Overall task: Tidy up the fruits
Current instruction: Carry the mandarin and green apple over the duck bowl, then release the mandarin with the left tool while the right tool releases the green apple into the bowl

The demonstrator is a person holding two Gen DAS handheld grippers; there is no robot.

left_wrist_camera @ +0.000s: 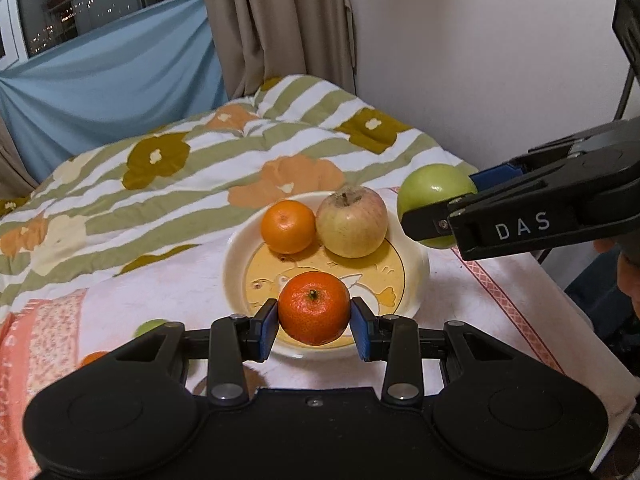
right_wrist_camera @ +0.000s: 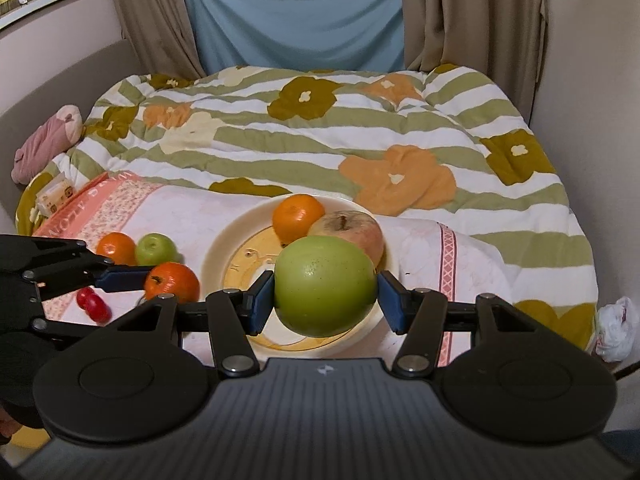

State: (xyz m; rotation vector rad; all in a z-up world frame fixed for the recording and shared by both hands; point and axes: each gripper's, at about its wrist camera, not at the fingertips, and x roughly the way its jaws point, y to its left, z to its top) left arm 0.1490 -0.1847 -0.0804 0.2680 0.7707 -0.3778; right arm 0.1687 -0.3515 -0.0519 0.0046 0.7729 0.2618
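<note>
A cream plate (left_wrist_camera: 240, 256) (right_wrist_camera: 224, 240) with a yellow centre sits on a pink-edged cloth on the bed. It holds a mandarin (left_wrist_camera: 287, 226) (right_wrist_camera: 298, 212) and a pale red-yellow apple (left_wrist_camera: 352, 222) (right_wrist_camera: 356, 226). My left gripper (left_wrist_camera: 315, 322) (right_wrist_camera: 160, 280) is shut on a mandarin (left_wrist_camera: 314, 308) (right_wrist_camera: 172, 282) over the plate's near rim. My right gripper (right_wrist_camera: 326, 296) (left_wrist_camera: 440, 208) is shut on a large green apple (right_wrist_camera: 324, 286) (left_wrist_camera: 434, 192), held above the plate's right side.
On the cloth left of the plate lie another mandarin (right_wrist_camera: 116, 248), a small green apple (right_wrist_camera: 155, 249) (left_wrist_camera: 150, 326) and a red fruit (right_wrist_camera: 94, 304). A flowered striped quilt (right_wrist_camera: 320, 132) covers the bed. A wall stands at the right, curtains behind.
</note>
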